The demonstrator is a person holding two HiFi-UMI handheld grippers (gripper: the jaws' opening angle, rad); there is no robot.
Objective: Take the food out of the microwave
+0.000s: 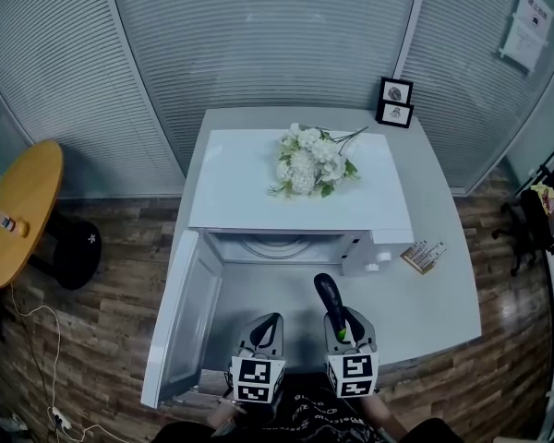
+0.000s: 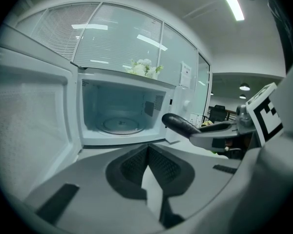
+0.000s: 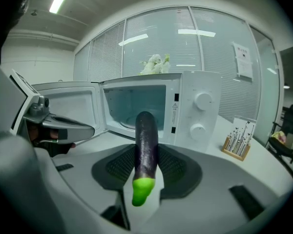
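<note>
While the microwave stands with its door open to the left, the right gripper is clamped on the purple eggplant. It's out in front of the cavity, above the table, green stem nearest. The left gripper sits just beside, jaws pinched together, empty.

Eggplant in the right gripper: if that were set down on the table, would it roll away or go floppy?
The eggplant sticks out straight from the right gripper without drooping, so it is probably stiff. Its round, smooth body would likely roll on the flat table, and it may be somewhat slippery to grip.
</note>
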